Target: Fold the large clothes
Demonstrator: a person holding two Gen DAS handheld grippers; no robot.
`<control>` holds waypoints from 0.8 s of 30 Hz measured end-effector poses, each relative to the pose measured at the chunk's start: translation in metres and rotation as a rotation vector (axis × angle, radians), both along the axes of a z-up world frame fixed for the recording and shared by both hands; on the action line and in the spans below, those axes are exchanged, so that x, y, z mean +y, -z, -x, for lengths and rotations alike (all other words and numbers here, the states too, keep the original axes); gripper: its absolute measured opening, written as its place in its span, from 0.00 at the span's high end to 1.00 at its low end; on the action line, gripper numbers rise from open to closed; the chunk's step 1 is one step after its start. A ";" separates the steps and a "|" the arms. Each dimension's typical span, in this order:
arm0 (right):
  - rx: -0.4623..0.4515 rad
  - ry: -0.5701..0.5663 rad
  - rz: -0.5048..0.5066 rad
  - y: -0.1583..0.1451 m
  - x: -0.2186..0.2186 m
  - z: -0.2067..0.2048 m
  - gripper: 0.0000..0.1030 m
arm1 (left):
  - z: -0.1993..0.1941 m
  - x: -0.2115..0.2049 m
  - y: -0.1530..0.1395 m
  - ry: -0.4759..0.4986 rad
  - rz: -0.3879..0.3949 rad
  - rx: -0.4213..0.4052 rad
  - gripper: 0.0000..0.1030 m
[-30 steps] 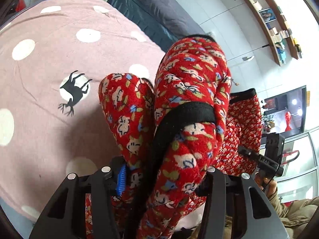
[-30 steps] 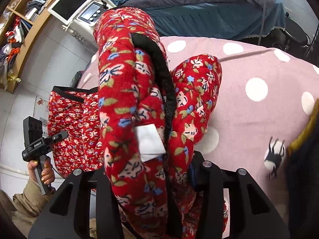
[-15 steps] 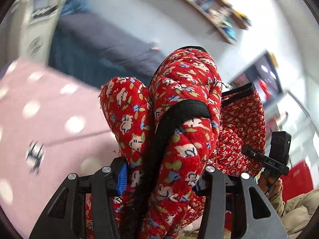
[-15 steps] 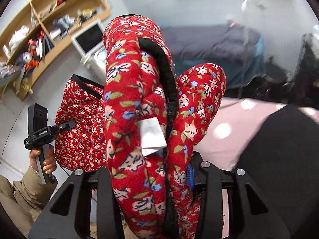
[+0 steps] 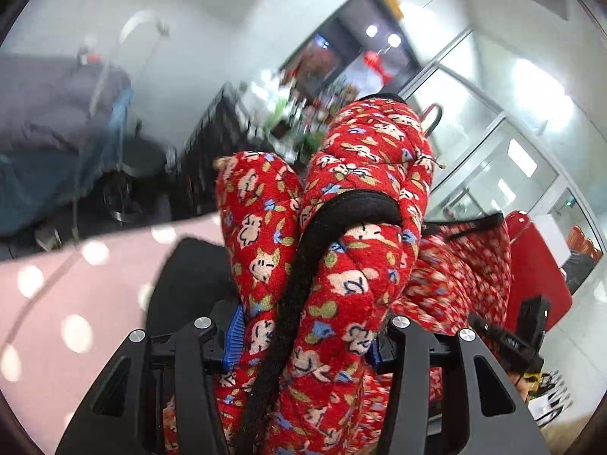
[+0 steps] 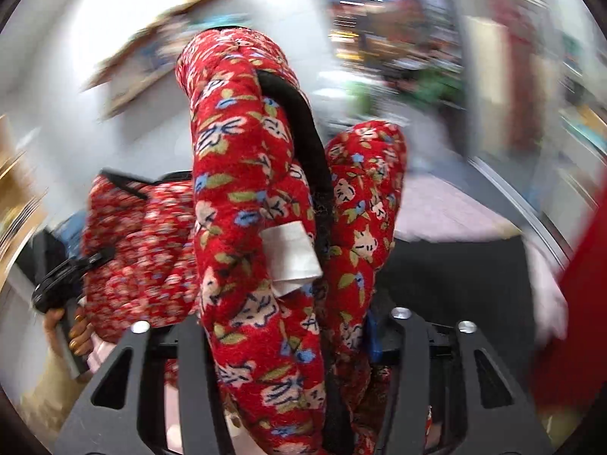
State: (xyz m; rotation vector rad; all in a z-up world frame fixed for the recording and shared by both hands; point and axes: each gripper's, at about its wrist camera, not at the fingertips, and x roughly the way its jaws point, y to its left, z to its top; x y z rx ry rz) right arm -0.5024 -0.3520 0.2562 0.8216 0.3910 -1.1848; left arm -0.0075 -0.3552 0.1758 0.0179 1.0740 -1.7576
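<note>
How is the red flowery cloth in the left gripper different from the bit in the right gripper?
The bunch in the left gripper has no tag showing; the bunch in the right gripper shows a white tag. The left view is fairly sharp, the right view blurred. Both are the same red floral garment with black trim, clamped between black fingers.

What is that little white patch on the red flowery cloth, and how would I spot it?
Start at the thick red floral garment bunched in the right gripper. Follow its black trim down the fold. Beside that trim sits a small white tag, the only plain, unprinted piece on the cloth.
</note>
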 end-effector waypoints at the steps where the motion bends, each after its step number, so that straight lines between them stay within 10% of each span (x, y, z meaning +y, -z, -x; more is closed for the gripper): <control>1: 0.012 0.064 -0.029 0.014 -0.007 0.018 0.32 | 0.012 -0.032 0.027 0.007 -0.085 -0.004 0.51; 5: 0.181 0.349 -0.250 0.112 -0.030 0.088 0.25 | 0.032 -0.092 0.117 -0.084 -0.354 -0.093 0.50; 8: 0.017 0.339 -0.260 0.141 -0.019 0.107 0.13 | 0.030 -0.096 0.134 -0.168 -0.363 -0.124 0.28; 17: 0.409 0.369 -0.063 0.070 -0.018 0.063 0.06 | 0.049 -0.074 0.033 -0.358 -0.177 -0.541 0.09; 24: 0.342 -0.107 0.004 0.045 0.018 -0.064 0.06 | 0.146 -0.017 0.020 -0.119 -0.056 -0.659 0.06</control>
